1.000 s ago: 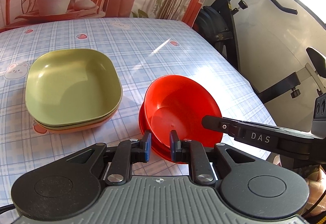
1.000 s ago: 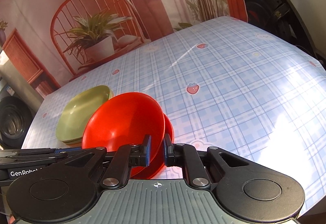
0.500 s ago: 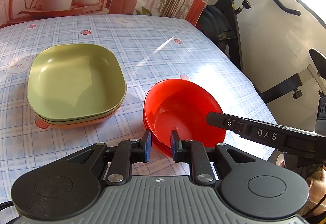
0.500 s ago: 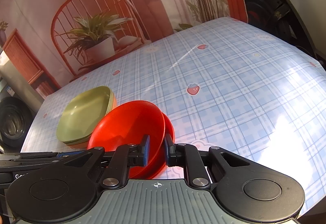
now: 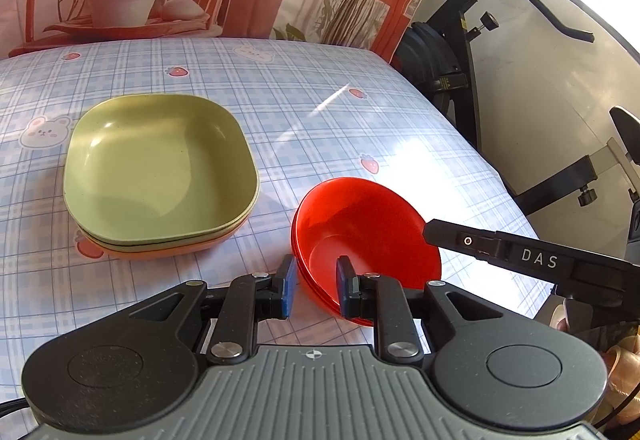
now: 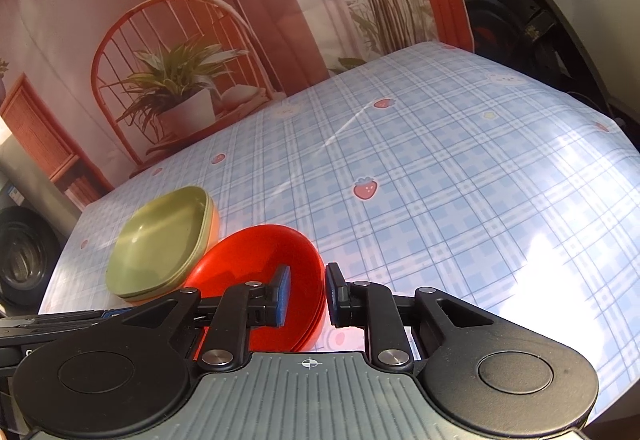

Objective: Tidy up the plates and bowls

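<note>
Red bowls point(image 5: 366, 236) near tablecloth point(image 5: 460, 176) edge

A table point(image 5: 312, 108) under a blue plaid cloth with strawberry prints fills the centre. Behind it, upper left, hangs a printed backdrop point(image 6: 248, 12) (chair, potted plant, lamp). An exercise bike point(image 5: 460, 52) stands upper right; sunlight glares across the cloth.

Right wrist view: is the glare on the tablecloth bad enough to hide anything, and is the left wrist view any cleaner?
Right wrist view: sunlight washes out the tablecloth at right, erasing its plaid, but the red bowls and green plates stay clear. Left wrist view: milder glare beyond the bowls, a blown-out window top right, fisheye bending at the edges.
</note>
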`<state>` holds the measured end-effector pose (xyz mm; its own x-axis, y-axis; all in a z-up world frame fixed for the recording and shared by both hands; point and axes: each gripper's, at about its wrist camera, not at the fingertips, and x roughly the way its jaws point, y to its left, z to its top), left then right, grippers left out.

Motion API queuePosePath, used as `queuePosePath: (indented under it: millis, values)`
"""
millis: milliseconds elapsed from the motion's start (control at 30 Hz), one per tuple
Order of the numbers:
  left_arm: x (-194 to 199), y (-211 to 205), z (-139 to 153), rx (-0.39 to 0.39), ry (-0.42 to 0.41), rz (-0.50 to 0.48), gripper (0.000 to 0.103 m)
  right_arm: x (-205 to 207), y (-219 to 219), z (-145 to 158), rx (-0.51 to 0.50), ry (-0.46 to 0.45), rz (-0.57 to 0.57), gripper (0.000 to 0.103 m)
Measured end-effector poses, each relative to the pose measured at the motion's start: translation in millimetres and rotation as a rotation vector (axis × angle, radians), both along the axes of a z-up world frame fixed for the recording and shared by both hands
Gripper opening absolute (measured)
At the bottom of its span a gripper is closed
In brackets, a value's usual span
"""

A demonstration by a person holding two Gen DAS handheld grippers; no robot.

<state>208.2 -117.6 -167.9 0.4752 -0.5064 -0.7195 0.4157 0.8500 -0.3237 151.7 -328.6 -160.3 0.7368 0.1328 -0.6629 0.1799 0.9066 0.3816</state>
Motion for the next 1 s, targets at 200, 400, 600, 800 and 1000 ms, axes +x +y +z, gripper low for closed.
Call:
queuePosePath:
  millis: [200,400,600,800,1000]
  values:
    - [3,-4,-4,0.005,0.018,0.001,0.022,2,-5,-8,0.014,0.015,-0.012,0.019]
    - [8,-7,-10,0.009,0.041,0.004,0.022,5,-5,-17,0.03,0.025,-0.01,0.019]
    - [11,-8,-15,0.003,0.05,0.0,0.022,7,-5,-22,0.043,0.031,-0.004,0.019]
    - [13,-11,-19,-0.005,0.061,-0.002,0.022,8,-5,-28,0.058,0.042,0.004,0.018]
    - [15,-10,-24,-0.025,0.076,0.003,0.023,9,-5,-29,0.07,0.035,0.014,0.013]
